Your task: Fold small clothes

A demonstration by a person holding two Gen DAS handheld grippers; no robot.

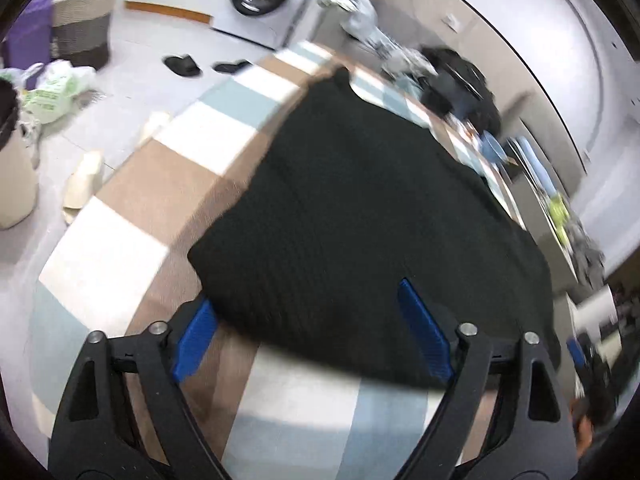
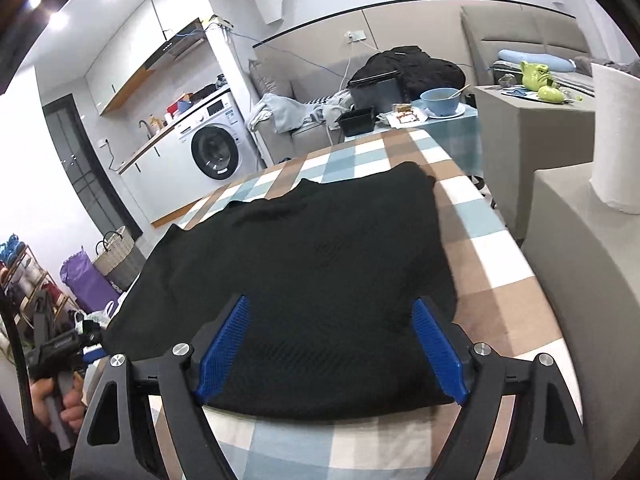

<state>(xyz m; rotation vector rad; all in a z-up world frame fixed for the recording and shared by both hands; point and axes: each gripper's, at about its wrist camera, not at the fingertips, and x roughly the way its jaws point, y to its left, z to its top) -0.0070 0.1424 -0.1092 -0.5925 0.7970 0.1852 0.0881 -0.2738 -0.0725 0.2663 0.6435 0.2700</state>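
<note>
A black knitted garment [image 1: 360, 208] lies folded and flat on the table's checked cloth [image 1: 120, 248]. My left gripper [image 1: 306, 300] hovers over the garment's near edge, blue pads wide apart, nothing pinched between them. In the right wrist view the same garment [image 2: 312, 256] covers the middle of the checked cloth [image 2: 492, 264]. My right gripper [image 2: 330, 302] stands open just above its near edge, and the fabric lies under the pads, not pressed by them. The left wrist view is blurred.
A washing machine [image 2: 212, 152] and a woven basket [image 1: 80, 20] stand beyond the table's left side, with slippers [image 1: 182, 65] on the floor. A grey block [image 2: 580, 260] bearing a paper roll [image 2: 616, 136] adjoins the right edge. A bowl [image 2: 440, 100] and boxes sit at the far end.
</note>
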